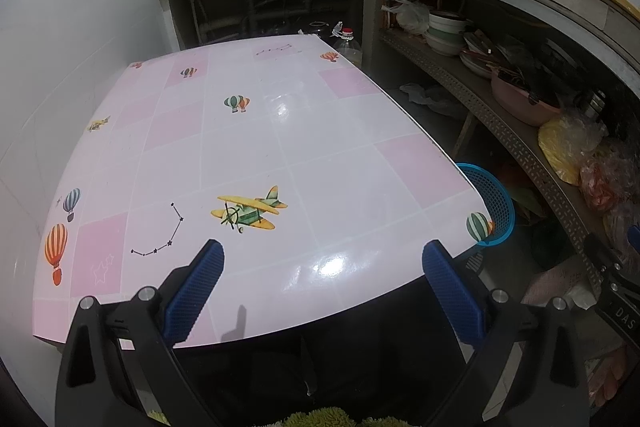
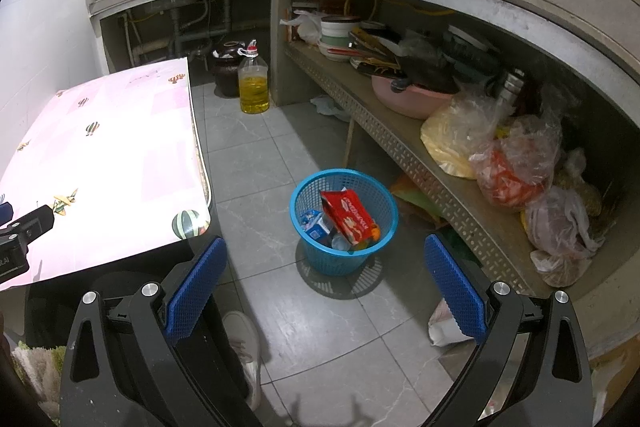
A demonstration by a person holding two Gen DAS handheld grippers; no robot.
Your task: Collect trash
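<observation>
Two grippers hang open and empty in a cramped kitchen: the left gripper, blue pads spread wide, hovers over the near edge of the pink balloon-print table, while the right gripper, pads equally apart, points down at the blue mesh basket on the tiled floor beside the table. Inside the basket lie a red snack wrapper, a small blue-and-white carton and other scraps too jumbled to name. No litter shows on the tabletop, so the collecting appears largely finished; a pale crumpled bag on the floor below the metal shelf may remain.
</observation>
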